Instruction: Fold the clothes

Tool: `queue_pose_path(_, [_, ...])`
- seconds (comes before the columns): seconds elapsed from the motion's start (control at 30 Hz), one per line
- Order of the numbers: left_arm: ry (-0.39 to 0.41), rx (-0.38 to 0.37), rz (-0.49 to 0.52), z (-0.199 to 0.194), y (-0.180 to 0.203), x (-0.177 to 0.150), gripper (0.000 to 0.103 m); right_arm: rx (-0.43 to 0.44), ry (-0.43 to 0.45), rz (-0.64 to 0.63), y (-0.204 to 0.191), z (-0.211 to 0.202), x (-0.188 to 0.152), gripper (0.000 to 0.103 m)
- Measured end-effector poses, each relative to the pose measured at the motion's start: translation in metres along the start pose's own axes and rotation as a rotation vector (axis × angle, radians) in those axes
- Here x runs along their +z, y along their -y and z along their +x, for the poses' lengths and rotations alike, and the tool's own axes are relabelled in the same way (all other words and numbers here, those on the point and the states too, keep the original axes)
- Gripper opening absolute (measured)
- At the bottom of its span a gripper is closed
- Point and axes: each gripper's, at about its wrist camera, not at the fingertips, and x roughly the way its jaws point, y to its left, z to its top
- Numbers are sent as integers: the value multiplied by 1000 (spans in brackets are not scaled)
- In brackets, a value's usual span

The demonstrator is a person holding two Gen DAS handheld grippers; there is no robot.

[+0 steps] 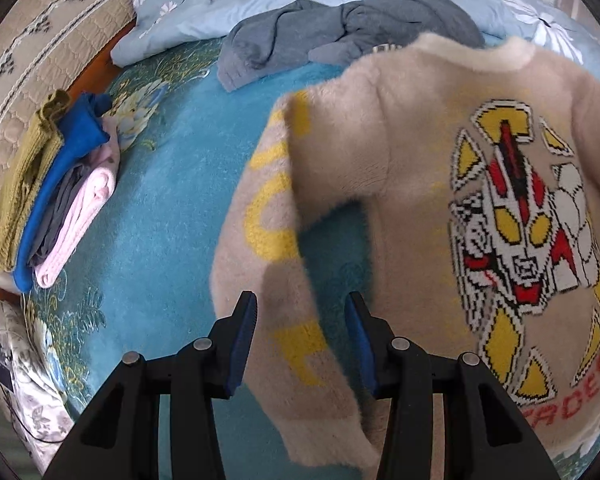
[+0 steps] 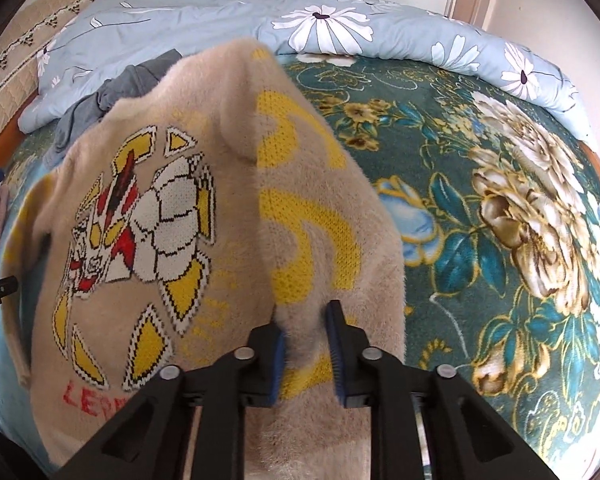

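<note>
1. Two tongs are in play, both at the fuzzy beige sweater [image 1: 400,184] that lies front-up on the teal floral bedspread [image 1: 172,208].
2. My left gripper [image 1: 300,340] has its jaws spread wide. The near sleeve [image 1: 284,320], lettered in yellow, passes between the blue pads without either one pressing it.
3. My right gripper [image 2: 306,340] has narrowed onto a fold of the other sleeve [image 2: 312,208]; the fuzzy fabric bunches between the pads and fills the gap.
4. In the right wrist view that sleeve rises from the tongs toward the shoulder, over the edge of the sweater's body.
5. The knitted robot figure [image 1: 520,232] in red, yellow and white faces up, with red lettering below it.
6. Left of the sweater, near the bed's edge, sits a stack of folded clothes [image 1: 56,196]: olive, blue, grey and pink.
7. Beyond the sweater's collar lies a crumpled grey garment [image 1: 340,32], partly against the light blue flowered quilt [image 2: 324,28] bunched along the far side.
8. A beige quilted headboard cover [image 1: 28,60] stands behind the stack.
</note>
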Motion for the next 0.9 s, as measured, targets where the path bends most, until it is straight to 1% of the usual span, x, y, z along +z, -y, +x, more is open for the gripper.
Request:
queue_pose_path(0.07, [-14,18,-27,2,-6,-1,47,-19,13,-14,8,-1,9,11])
queue_pose_path(0.17, [-44,16,-70,8,-15,-2,47,-48,33,-34,20,-3,22,10])
queue_pose_path(0.27, [-62,41,-84,14,-20,-3,47,-77,53,-55,32,-5,35,9])
queue_pose_path(0.33, [-72,64,-88,17,-22,-3,46,-106,46,-58,44,-3,51,9])
queue_pose_path(0.37, [-78,63,-97,18,-24,-4,45,-126,47,-53,51,1,62,9])
queue_pose_path(0.43, [-88,62,-122,20,-31,-3,31,-156,45,-43,62,7,82,9])
queue_pose_path(0.47, [-91,63,-137,21,-36,-2,29,-170,44,-39,68,11,91,9])
queue_pose_path(0.53, [-99,67,-162,23,-45,-1,21,-197,41,-43,76,17,105,9])
queue_pose_path(0.6, [-107,82,-172,27,-57,0,17,-219,39,-58,80,23,116,9])
queue_pose_path(0.63, [-106,87,-185,28,-65,2,15,-225,38,-63,82,25,120,9])
queue_pose_path(0.7, [-102,98,-212,30,-82,5,14,-211,34,-58,84,25,123,9])
queue_pose_path(0.87, [-89,64,-337,34,-121,12,14,-175,25,-44,89,23,130,12])
queue_pose_path(0.9, [-87,64,-345,36,-125,16,13,-168,23,-42,90,23,132,12])
